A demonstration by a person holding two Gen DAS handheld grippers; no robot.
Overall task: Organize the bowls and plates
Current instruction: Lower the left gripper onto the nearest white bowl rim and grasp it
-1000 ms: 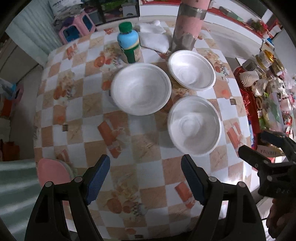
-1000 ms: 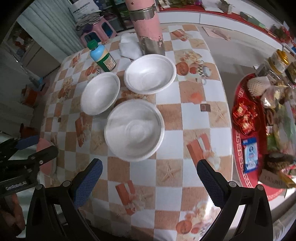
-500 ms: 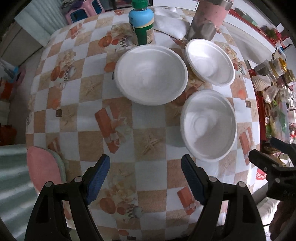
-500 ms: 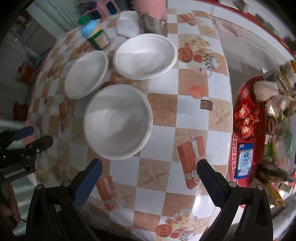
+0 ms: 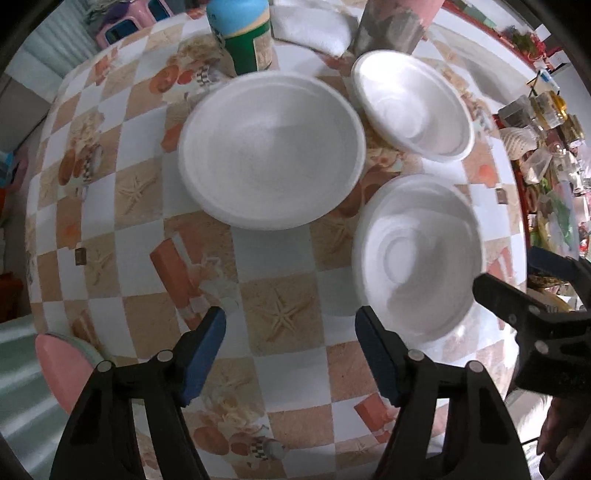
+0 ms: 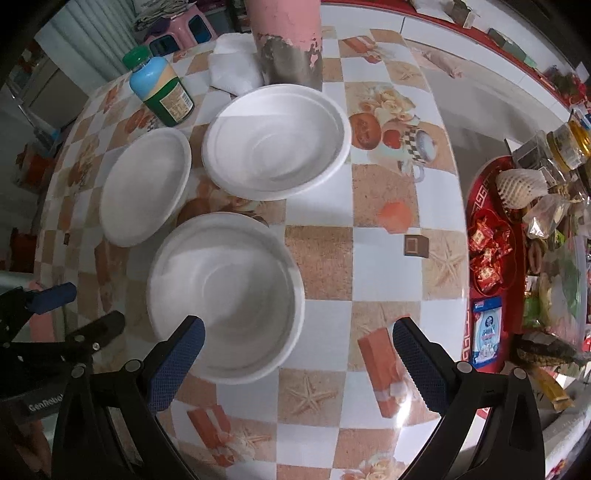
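Now both the left gripper (image 5: 290, 341) and right gripper (image 6: 295, 349) hover spread apart, empty, above 3 white bowls (image 5: 271, 149) on the checkered table (image 5: 277, 314)

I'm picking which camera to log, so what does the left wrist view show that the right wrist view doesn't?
Only the left wrist view shows the pink cushion by the table's edge. Only the right wrist view shows the red tray of snacks and the bottle's green cap. Both show three white bowls, nearest, the bottle, the pink post, the checked table, and both grippers open, left, right.
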